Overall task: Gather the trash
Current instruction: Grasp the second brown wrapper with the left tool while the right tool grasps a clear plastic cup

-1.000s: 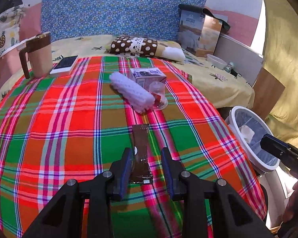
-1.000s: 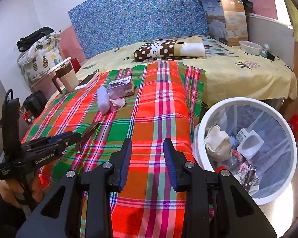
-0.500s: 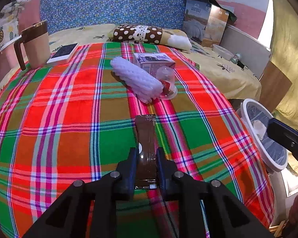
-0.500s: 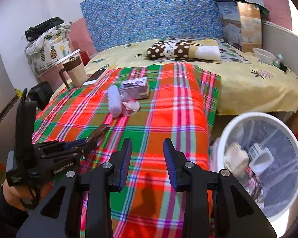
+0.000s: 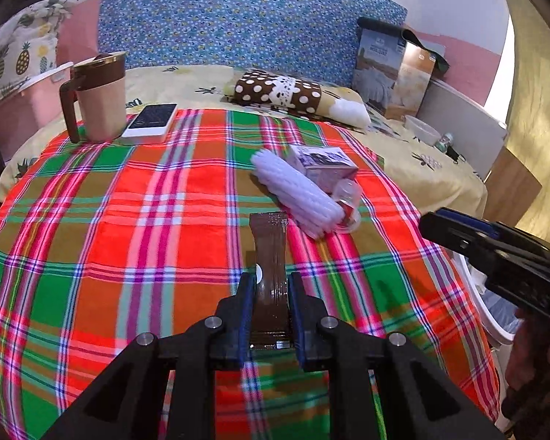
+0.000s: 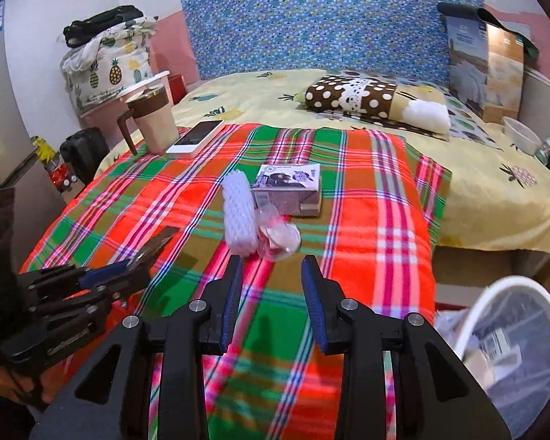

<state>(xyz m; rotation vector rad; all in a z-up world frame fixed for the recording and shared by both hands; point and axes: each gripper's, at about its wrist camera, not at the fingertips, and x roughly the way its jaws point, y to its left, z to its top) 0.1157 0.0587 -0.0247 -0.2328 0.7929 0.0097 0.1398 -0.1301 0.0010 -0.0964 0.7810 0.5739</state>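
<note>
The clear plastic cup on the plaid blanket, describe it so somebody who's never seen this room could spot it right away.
Find the red and green plaid blanket spread over the yellow bed. Near its middle, a white ribbed roll lies beside a small purple carton. The cup lies tipped over in front of the carton, against the roll: the only see-through item, with red inside.

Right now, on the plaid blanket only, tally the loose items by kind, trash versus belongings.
Trash: 4 — brown wrapper in left gripper, white foam sleeve, small carton, clear plastic cup
Belongings: 2 — mug, phone
Total: 6
</note>
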